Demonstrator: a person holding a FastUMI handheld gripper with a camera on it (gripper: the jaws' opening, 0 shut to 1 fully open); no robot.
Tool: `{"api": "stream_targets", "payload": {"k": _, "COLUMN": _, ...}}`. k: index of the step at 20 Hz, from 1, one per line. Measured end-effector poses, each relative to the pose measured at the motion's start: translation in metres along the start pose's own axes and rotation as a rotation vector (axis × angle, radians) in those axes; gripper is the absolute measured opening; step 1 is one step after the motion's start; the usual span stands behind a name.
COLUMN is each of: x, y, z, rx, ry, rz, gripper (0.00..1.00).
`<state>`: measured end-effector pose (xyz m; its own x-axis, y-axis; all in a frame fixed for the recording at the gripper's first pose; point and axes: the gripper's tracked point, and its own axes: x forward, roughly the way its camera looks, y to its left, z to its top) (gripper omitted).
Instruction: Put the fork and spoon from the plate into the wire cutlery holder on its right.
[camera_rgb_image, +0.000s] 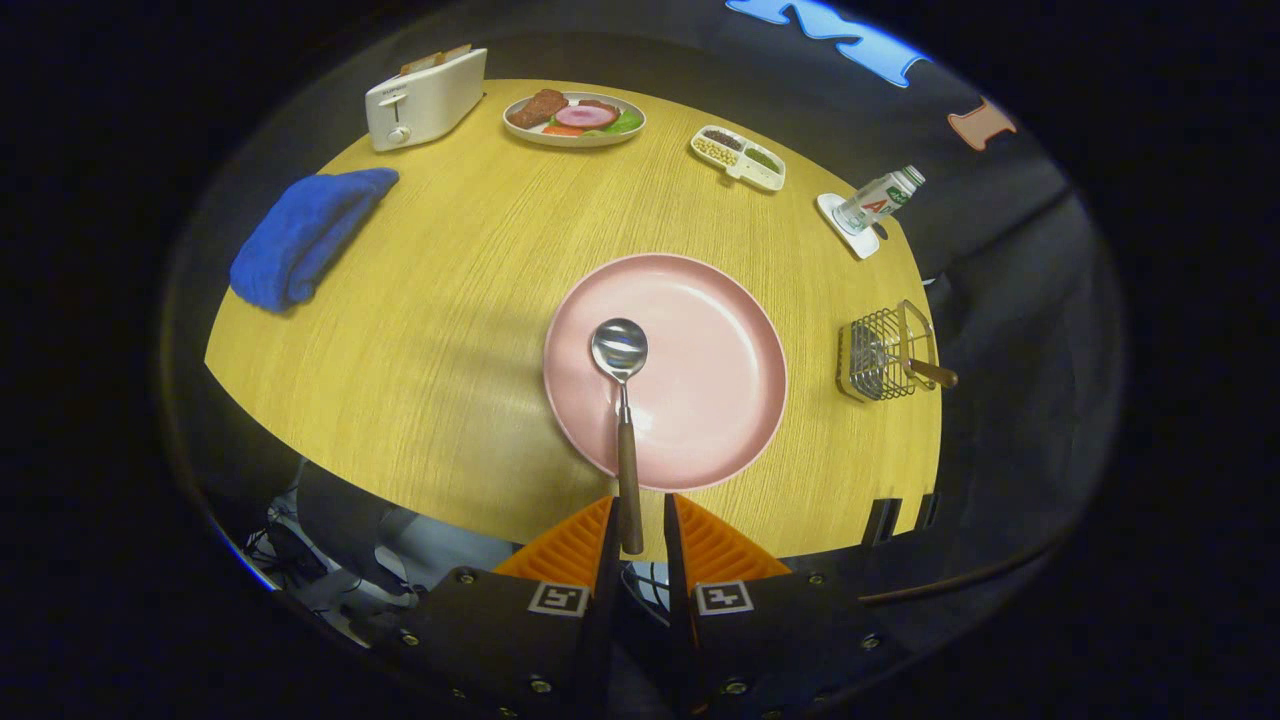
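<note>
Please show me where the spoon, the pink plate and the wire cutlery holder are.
spoon (620, 349): gripper view, on its bowl.
pink plate (716, 330): gripper view, on its bare inside.
wire cutlery holder (880, 357): gripper view, on its wire wall.

gripper fingers closed on the spoon handle; spoon bowl over the pink plate. wire cutlery holder right of the plate, lying tipped, a wooden handle poking from it. beyond the plate: food plate, toaster, divided dish, bottle. blue cloth left of the plate.
</note>
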<state>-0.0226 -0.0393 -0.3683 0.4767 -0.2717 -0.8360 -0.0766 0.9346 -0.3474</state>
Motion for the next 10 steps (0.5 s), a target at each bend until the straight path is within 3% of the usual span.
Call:
{"api": "stream_targets", "payload": {"k": 2, "x": 0.007, "y": 0.000, "z": -0.004, "rx": 0.008, "ry": 0.000, "rz": -0.009, "gripper": 0.25}}
{"api": "stream_targets", "payload": {"k": 4, "x": 0.015, "y": 0.005, "z": -0.010, "rx": 0.011, "ry": 0.005, "rz": 0.012, "gripper": 0.33}}
{"api": "stream_targets", "payload": {"k": 10, "x": 0.041, "y": 0.017, "z": -0.023, "rx": 0.023, "ry": 0.053, "rz": 0.060, "gripper": 0.33}}
